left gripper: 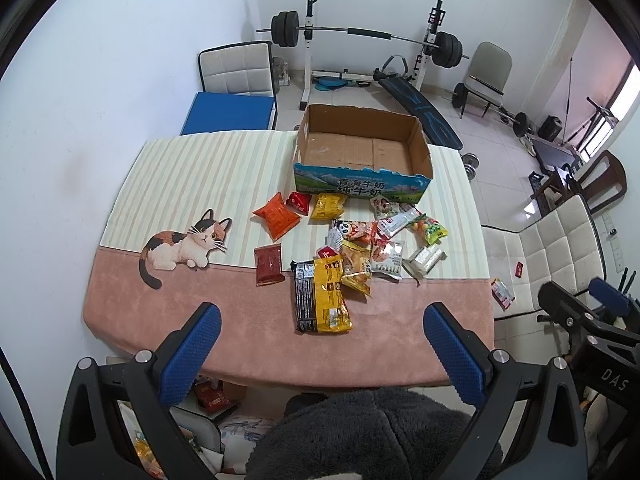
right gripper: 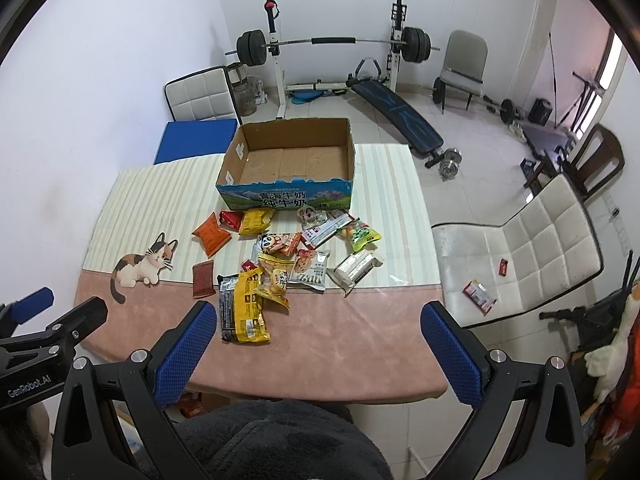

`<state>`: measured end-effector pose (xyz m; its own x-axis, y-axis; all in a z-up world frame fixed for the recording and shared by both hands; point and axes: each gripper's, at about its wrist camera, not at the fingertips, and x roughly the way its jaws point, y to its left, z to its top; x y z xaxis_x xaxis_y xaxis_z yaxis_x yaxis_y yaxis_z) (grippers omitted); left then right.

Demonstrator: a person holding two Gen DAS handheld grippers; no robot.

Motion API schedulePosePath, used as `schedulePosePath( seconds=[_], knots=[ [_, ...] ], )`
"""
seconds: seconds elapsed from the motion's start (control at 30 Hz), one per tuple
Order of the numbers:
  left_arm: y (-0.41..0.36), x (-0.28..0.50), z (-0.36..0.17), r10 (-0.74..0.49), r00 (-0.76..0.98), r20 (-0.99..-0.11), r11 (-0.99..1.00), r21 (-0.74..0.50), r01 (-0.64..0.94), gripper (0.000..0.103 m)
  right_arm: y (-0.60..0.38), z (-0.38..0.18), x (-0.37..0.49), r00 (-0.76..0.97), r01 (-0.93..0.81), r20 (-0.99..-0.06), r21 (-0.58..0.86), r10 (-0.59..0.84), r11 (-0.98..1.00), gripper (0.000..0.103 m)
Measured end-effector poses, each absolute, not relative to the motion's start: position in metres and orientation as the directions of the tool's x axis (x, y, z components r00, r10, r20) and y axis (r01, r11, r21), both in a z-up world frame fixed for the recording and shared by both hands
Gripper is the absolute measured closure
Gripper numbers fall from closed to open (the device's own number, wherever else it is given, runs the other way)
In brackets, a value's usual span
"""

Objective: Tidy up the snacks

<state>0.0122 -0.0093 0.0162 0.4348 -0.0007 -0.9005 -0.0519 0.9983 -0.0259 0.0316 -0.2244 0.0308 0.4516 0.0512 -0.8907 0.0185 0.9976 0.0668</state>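
An empty cardboard box (left gripper: 362,148) (right gripper: 290,158) with a blue printed front stands at the far side of the table. Several snack packets lie scattered in front of it: an orange bag (left gripper: 276,216) (right gripper: 211,234), a yellow and black pack (left gripper: 322,298) (right gripper: 244,308), a dark red packet (left gripper: 269,265) (right gripper: 202,278). My left gripper (left gripper: 322,324) hovers open above the near table edge, nothing between its blue pads. My right gripper (right gripper: 318,320) is likewise open and empty, held just right of the left one, above the same edge.
The table (left gripper: 160,184) (right gripper: 384,200) wears a striped and pink cloth with a cat print. A white chair (left gripper: 556,256) (right gripper: 520,256) at the right holds two small packets. A blue-seated chair, weight bench and barbell rack stand beyond. A dark fleece lap lies below.
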Motion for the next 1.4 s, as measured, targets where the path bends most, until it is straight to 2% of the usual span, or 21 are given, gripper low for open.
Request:
schedulePosePath(
  seconds=[0.13, 0.3, 0.43, 0.67, 0.93, 1.2, 1.23, 1.3, 1.4],
  knots=[
    [0.002, 0.032, -0.016, 0.03, 0.407, -0.913, 0.996, -0.007, -0.089, 0.0, -0.234, -0.004, 0.055, 0.424, 0.032, -0.902, 0.098, 0.075, 0.995, 0.0],
    [0.021, 0.063, -0.084, 0.016, 0.272, -0.962, 0.991, -0.022, -0.134, 0.0, -0.239, -0.084, 0.092, 0.295, 0.05, -0.95, 0.118, 0.098, 0.992, 0.0],
    [0.034, 0.089, -0.166, -0.05, 0.111, -0.993, 0.981, -0.069, -0.181, 0.0, -0.237, -0.154, 0.12, 0.195, 0.061, -0.972, 0.143, 0.129, 0.988, 0.0],
    [0.036, 0.122, -0.291, -0.17, -0.068, -0.983, 0.954, -0.146, -0.263, 0.0, -0.232, -0.274, 0.151, 0.024, 0.098, -0.981, 0.192, 0.19, 0.977, 0.0],
    [0.02, 0.145, -0.386, -0.191, -0.203, -0.96, 0.956, -0.135, -0.259, 0.0, -0.234, -0.336, 0.166, -0.075, 0.121, -0.979, 0.182, 0.192, 0.976, 0.0],
    [0.011, 0.138, -0.41, -0.181, -0.195, -0.964, 0.959, -0.129, -0.253, 0.001, -0.22, -0.346, 0.178, -0.091, 0.06, -0.978, 0.185, 0.19, 0.981, 0.0],
    [0.01, 0.134, -0.407, -0.172, -0.177, -0.969, 0.96, -0.125, -0.25, 0.003, -0.217, -0.346, 0.181, -0.091, 0.052, -0.977, 0.19, 0.195, 0.98, 0.0],
    [0.01, 0.127, -0.398, -0.18, -0.142, -0.973, 0.956, -0.139, -0.258, 0.015, -0.21, -0.342, 0.186, -0.085, 0.028, -0.975, 0.205, 0.207, 0.978, 0.001],
    [0.011, 0.117, -0.384, -0.164, -0.128, -0.978, 0.957, -0.126, -0.263, 0.015, -0.197, -0.341, 0.197, -0.083, 0.004, -0.972, 0.218, 0.218, 0.976, 0.001]
  ],
)
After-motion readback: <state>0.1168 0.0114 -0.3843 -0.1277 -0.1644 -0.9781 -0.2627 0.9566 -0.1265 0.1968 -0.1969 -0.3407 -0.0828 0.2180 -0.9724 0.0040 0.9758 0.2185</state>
